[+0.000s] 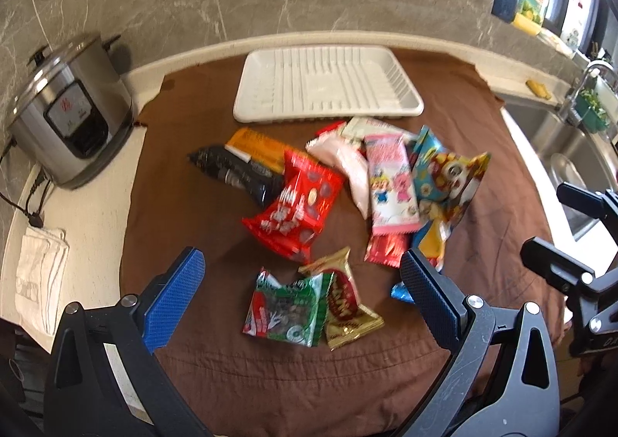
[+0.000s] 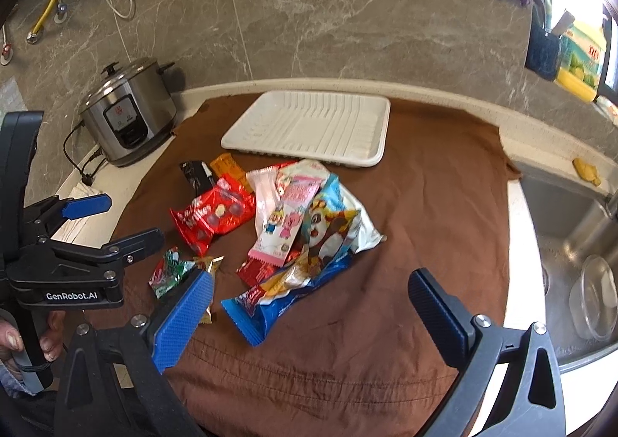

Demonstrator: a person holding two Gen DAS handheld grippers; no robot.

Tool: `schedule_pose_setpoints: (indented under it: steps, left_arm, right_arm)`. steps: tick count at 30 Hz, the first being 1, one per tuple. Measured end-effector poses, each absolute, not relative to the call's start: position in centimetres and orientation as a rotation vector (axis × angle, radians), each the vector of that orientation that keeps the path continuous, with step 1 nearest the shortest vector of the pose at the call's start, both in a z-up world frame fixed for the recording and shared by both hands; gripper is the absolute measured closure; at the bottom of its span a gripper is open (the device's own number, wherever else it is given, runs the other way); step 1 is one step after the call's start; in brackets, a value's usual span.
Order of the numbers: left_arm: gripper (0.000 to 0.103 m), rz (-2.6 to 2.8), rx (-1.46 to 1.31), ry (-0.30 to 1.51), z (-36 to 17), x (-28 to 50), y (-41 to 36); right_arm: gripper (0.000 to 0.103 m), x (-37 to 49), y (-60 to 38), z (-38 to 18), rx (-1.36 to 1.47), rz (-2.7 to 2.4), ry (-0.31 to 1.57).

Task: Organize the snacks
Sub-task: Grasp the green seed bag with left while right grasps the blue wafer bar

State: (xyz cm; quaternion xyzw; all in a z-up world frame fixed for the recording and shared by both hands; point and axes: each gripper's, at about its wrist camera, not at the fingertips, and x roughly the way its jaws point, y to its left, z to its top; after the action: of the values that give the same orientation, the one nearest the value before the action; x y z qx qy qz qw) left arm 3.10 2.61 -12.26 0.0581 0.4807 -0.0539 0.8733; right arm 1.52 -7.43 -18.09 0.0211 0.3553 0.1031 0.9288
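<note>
A pile of snack packets lies on a brown cloth [image 1: 216, 367]. It holds a red bag [image 1: 297, 205], a black packet [image 1: 235, 172], an orange packet [image 1: 258, 147], a pink cartoon packet [image 1: 390, 186], a blue cartoon bag [image 1: 444, 174], a green packet [image 1: 287, 311] and a gold packet [image 1: 347, 305]. A white ribbed tray [image 1: 328, 89] lies empty behind them. My left gripper [image 1: 301, 282] is open just above the green and gold packets. My right gripper [image 2: 309, 290] is open above a blue wrapper [image 2: 262, 305], with the red bag [image 2: 212, 216] and the tray [image 2: 309, 128] beyond.
A steel rice cooker [image 1: 65, 120] stands at the back left with its cord. A folded white towel [image 1: 38, 274] lies on the left counter. A sink [image 2: 571, 244] with a clear plastic container [image 2: 595, 298] is to the right. A marble wall runs behind.
</note>
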Motion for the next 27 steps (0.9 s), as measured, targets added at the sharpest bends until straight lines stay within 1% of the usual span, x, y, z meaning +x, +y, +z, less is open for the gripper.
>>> schedule_pose_setpoints:
  steps: [11,22,27]
  left_arm:
    - [0.001,-0.11,0.116,1.145,-19.4,3.5,5.0]
    - [0.0,-0.117,0.128,1.226,-23.7,4.7,6.1]
    - [0.0,-0.173,0.015,1.253,-25.0,5.8,7.7]
  right_arm:
    - [0.0,3.5,-7.4,-22.0,0.113,0.243,0.847]
    - [0.001,6.3,-6.9,-24.8,0.238,0.273,0.93]
    - [0.001,7.4,-6.1,-25.8,0.263,0.287,0.961]
